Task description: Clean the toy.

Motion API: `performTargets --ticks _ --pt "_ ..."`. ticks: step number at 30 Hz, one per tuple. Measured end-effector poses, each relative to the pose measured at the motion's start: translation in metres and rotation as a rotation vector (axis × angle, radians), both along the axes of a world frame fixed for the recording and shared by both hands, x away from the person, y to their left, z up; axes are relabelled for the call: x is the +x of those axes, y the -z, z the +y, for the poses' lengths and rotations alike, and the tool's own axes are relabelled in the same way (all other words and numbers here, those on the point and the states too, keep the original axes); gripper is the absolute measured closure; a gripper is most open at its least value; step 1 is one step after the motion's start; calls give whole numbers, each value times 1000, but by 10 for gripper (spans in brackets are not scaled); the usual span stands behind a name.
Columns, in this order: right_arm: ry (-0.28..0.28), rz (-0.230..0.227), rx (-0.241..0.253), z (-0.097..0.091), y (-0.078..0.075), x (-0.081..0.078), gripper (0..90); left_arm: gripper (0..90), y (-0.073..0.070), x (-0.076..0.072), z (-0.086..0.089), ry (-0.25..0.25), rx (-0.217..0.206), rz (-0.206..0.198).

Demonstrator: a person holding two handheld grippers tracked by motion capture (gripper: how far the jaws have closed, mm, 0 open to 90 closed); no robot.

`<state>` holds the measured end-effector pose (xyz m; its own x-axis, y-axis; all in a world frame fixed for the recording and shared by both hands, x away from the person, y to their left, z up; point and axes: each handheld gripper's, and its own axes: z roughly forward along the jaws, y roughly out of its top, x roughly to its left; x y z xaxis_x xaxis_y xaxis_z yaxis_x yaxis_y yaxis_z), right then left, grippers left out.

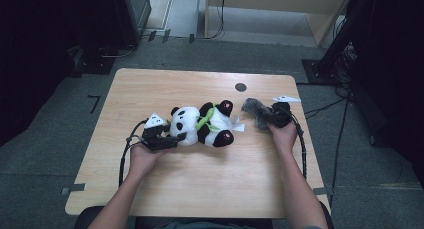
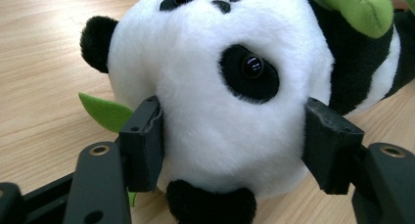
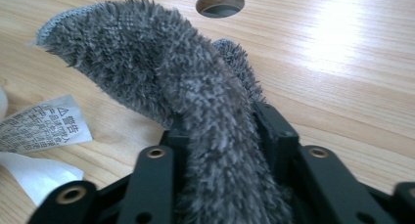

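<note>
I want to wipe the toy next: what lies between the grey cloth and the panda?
In the high view, a white care label from the plush panda lies on the bare table between it and the grey cloth. The right gripper view shows it too.

Left gripper (image 1: 167, 139) on the table (image 1: 200, 184), jaws either side of the panda's (image 1: 202, 125) head, pads against it. Leaf (image 2: 105, 111) just beyond the left jaw, under the head. Panda's body stretched away from that gripper toward the right gripper (image 1: 270, 118). Tag (image 3: 41, 123) between panda and right gripper, flat on the table, left of its jaws. Cloth (image 3: 195, 121) between the right jaws, draped forward past them. Hole (image 3: 220, 3) in the table beyond the cloth.
</note>
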<state>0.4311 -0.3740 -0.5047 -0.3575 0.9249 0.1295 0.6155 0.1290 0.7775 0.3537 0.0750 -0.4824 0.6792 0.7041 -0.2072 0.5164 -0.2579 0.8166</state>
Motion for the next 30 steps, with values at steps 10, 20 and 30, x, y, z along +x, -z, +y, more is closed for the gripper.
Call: performTargets --ticks 10,20,30 --pt "10 2 14 1 -9 -3 422 245 0 3 1 27 -3 10" --pt "19 -29 29 5 -27 -18 323 224 -1 3 0 36 3 12" --pt "4 -67 18 16 -44 -41 322 222 0 3 1 41 3 12"
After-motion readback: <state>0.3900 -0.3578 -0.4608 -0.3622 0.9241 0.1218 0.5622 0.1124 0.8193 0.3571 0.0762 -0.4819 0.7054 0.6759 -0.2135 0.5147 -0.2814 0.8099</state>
